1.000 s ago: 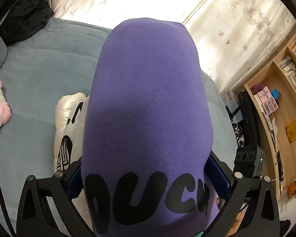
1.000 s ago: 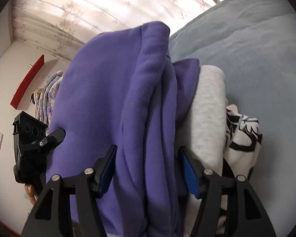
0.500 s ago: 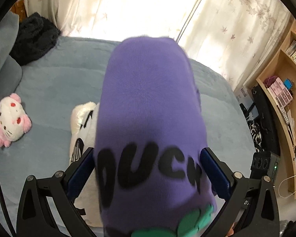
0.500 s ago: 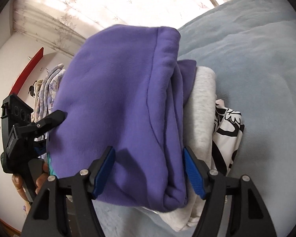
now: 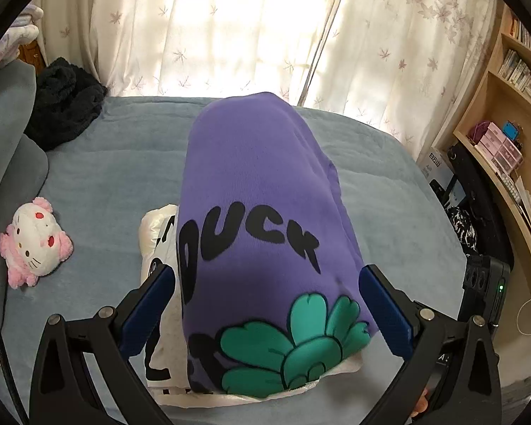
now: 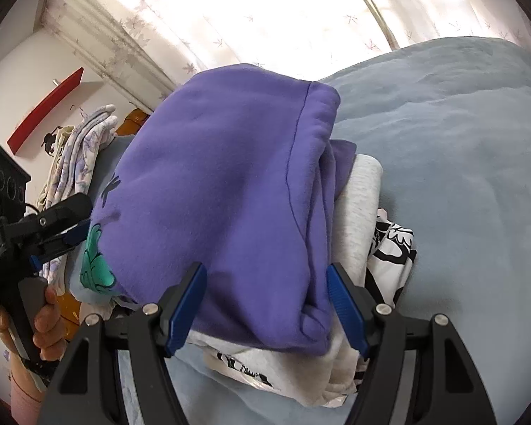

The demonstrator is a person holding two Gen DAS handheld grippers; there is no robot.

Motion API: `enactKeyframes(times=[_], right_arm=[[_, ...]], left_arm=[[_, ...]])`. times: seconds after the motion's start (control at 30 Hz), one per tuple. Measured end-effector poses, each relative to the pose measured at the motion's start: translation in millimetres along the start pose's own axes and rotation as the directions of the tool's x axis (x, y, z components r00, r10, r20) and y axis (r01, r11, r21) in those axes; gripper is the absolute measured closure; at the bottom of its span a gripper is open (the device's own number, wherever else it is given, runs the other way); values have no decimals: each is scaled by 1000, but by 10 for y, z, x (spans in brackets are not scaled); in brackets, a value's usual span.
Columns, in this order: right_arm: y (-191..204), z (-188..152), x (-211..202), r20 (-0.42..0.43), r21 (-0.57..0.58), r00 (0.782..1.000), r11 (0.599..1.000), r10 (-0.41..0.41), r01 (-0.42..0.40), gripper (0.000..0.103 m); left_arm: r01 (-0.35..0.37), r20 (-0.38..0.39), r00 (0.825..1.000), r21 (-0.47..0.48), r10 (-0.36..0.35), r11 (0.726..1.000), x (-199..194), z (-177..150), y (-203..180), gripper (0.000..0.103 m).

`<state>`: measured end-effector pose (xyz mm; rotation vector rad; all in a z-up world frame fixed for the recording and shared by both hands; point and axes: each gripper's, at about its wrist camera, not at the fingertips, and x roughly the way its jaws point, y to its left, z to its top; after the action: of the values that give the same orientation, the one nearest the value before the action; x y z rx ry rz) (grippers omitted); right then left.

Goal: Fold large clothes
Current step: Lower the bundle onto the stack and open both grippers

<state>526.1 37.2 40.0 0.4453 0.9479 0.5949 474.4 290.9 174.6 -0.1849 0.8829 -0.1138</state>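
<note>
Folded purple fleece sweatshirt with black lettering and a green flower (image 5: 262, 233) sitting atop a grey-and-white folded stack (image 6: 357, 212) on the blue bed (image 5: 99, 177). Left tongs (image 5: 265, 304) spread wide, pads clear of it. Right tongs (image 6: 267, 304) likewise agape, gripping nothing. Pink-and-white plush toy (image 5: 35, 241) off left of left tongs.

**Backlit room, blown-out window, strong fisheye bend**

Daylight enters through the sheer curtains (image 5: 251, 28) straight ahead; both views burn out to white there, and the leaf pattern fades in the glare. The purple sweatshirt (image 5: 262, 191) is backlit, with a soft shadow across its near end. The blue bedspread (image 6: 460, 134) is evenly lit, low contrast. No motion blur; print edges are crisp. Black vignette rings each frame. The bookshelf (image 5: 513, 113) curves hard at the right edge.
</note>
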Motion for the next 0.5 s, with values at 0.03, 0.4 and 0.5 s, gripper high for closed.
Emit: enactKeyframes(times=[0.03, 0.4, 0.5], right_arm=[[-8, -14, -35, 4, 1, 1000, 1000, -2, 2, 33], [482, -366, -1004, 34, -119, 998, 992, -46, 50, 33], [663, -602, -1449, 36, -144, 996, 986, -77, 81, 33]], left_arm=[[-3, 8, 1000, -2, 3, 1000, -41, -26, -15, 0], [-18, 93, 995, -11, 19, 1000, -928, -736, -436, 0], [-32, 121, 992, 5, 31, 999, -1326, -1016, -682, 0]])
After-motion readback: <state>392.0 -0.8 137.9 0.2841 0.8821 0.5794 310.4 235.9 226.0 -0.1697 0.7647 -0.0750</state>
